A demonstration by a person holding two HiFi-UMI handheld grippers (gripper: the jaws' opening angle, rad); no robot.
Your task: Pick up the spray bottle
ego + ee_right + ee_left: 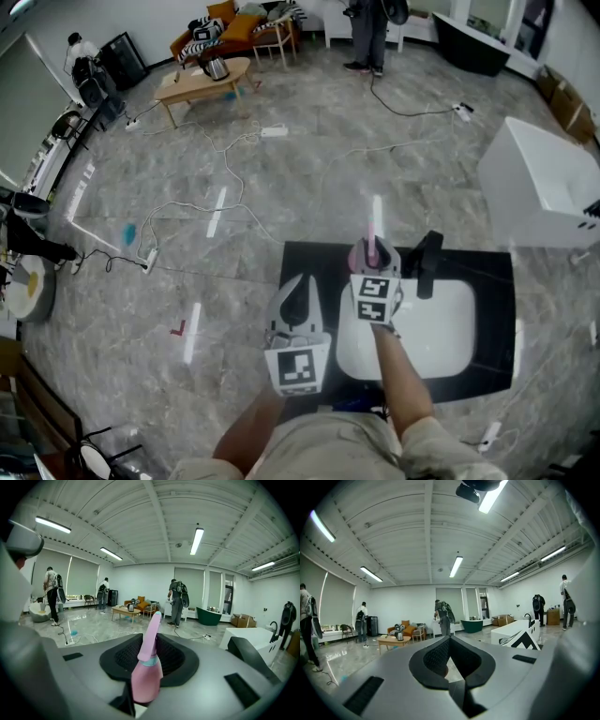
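The pink spray bottle (146, 672) stands upright between the pads of my right gripper (151, 644), its long nozzle rising past the fingertips. From the head view the right gripper (372, 258) is over the back left rim of the white sink (450, 328), shut on the spray bottle (371, 234), whose pink tip pokes out ahead of it. My left gripper (298, 298) hovers over the black countertop (302, 258) to the left of the sink. In the left gripper view its jaws meet at the tips, and the left gripper (450, 639) holds nothing.
A black faucet (428, 258) stands at the sink's back edge, just right of the bottle. A white tub (544, 187) is at the far right. Cables (234, 150) trail over the grey floor; a wooden table (202, 82) and a standing person (366, 33) are far off.
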